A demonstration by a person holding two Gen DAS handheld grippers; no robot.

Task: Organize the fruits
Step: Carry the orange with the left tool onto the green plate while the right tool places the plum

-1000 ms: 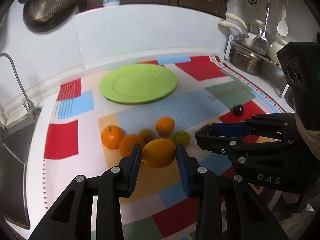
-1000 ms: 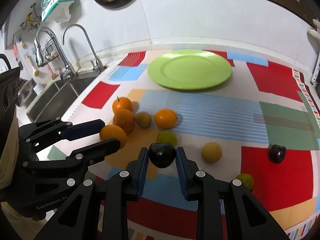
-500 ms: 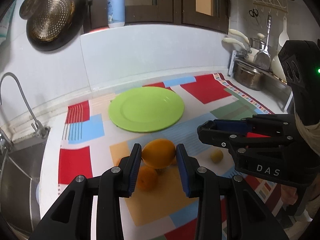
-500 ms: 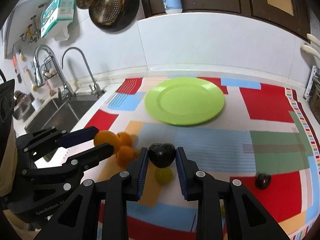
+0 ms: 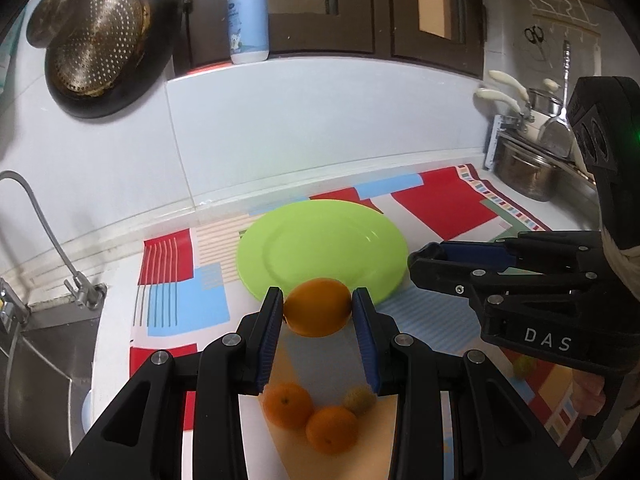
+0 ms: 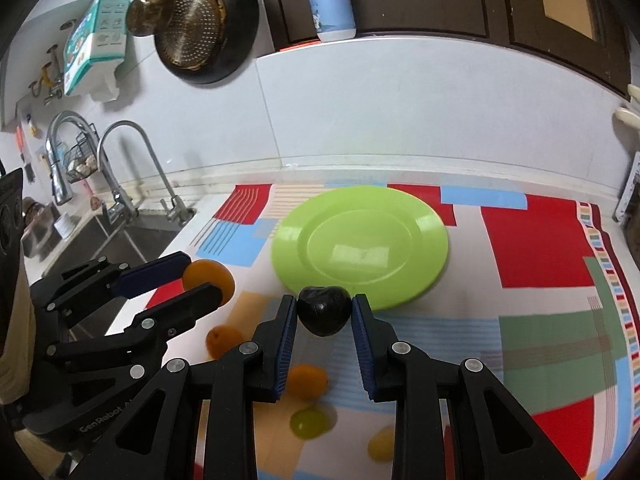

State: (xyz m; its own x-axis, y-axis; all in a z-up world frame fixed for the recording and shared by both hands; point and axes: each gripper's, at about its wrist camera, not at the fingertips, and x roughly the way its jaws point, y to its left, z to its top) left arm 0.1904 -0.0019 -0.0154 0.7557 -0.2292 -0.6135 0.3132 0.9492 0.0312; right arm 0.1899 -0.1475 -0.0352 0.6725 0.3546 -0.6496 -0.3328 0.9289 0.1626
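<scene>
Left gripper [image 5: 316, 312] clamps an orange [image 5: 318, 307]; right gripper [image 6: 325, 314] clamps a dark plum [image 6: 324, 310]. Both fruits hang above the table just short of the green plate [image 6: 360, 246], probably their destination.

a home kitchen: sink [image 6: 116, 240], faucet [image 6: 120, 152], hanging colander [image 5: 104, 40], pots [image 5: 524, 168].

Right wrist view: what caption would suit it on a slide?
Right gripper carries a dark fruit toward the green plate.
</scene>
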